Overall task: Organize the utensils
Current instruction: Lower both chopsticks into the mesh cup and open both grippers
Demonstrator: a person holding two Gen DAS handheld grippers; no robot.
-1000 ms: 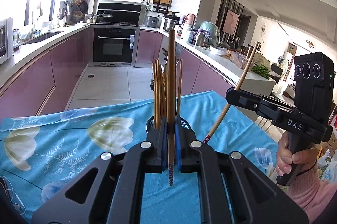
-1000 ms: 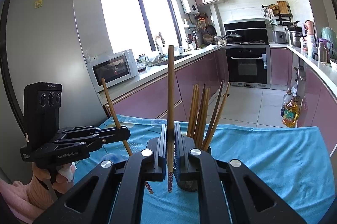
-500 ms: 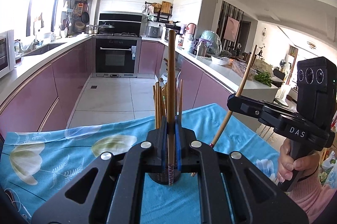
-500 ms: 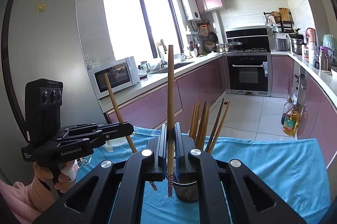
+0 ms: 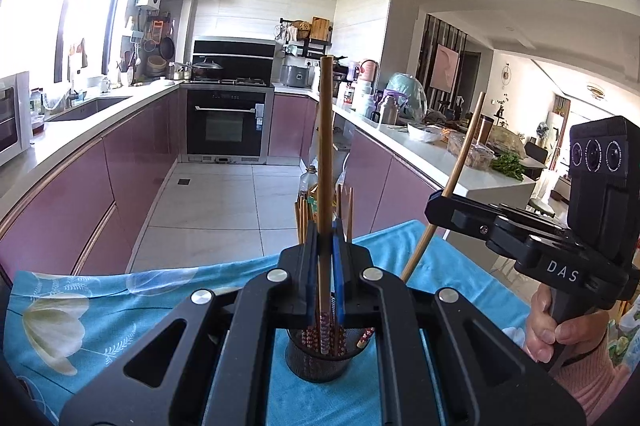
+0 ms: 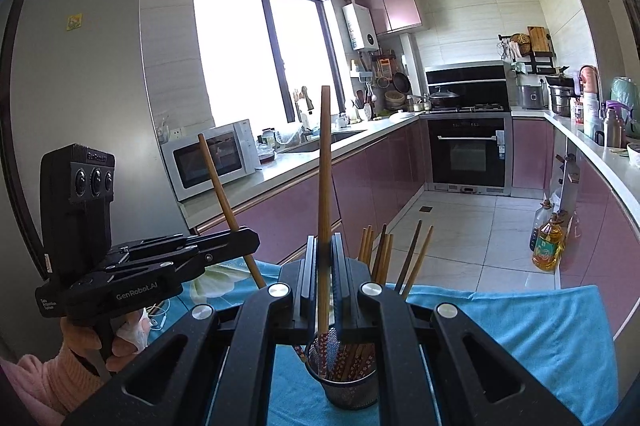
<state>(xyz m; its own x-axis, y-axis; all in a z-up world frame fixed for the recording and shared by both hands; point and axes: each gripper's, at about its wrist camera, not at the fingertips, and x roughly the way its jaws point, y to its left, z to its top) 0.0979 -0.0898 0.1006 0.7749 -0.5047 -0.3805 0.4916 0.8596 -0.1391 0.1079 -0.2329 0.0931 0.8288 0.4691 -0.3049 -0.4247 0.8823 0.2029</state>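
while tilted slightly down, each hand-held gripper (image 5: 325, 266) (image 6: 323, 266) pinches upright chopstick (image 5: 325, 146) (image 6: 324, 166) above holder (image 6: 348, 382).

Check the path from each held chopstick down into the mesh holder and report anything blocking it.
Nothing separate blocks either path. The holder is open-topped, below both patterned tips. Only the chopsticks already inside crowd it. The left hand-held gripper and right hand-held gripper each clamp one chopstick upright.
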